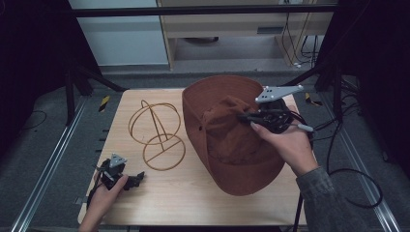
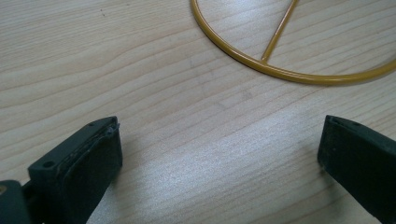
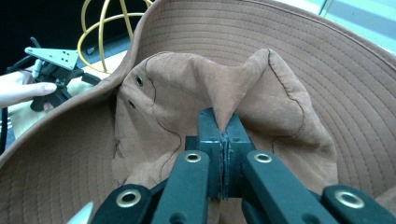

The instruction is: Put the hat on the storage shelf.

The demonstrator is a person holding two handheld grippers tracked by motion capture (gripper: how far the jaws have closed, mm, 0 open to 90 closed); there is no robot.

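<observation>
nearest to the person, at the near left corner of the table (image 1: 193, 198), the left gripper (image 1: 138, 178) sits low on the wood with its jaws spread wide and nothing between them; in the left gripper view only bare tabletop lies between the pads, with the base ring of the wire hat stand (image 2: 280, 67) just ahead. farther in and to the right, the right gripper (image 1: 240, 116) is clamped tight on a fold of the brown hat (image 1: 232, 159), pinching the cloth of the crown so it puckers up into a peak (image 3: 233, 93) between the closed jaws. the hat is upside down, brim tipped up at the far side, its bulk over the right half of the table. the wire hat stand (image 1: 157, 130) stands upright to the left of the hat, between the two grippers, a little apart from the brim. so i'd judge the coming carry runs leftward from the right hand's pinch towards the stand's round top, and the idle left gripper is the nearer one to steady the stand's base.
</observation>
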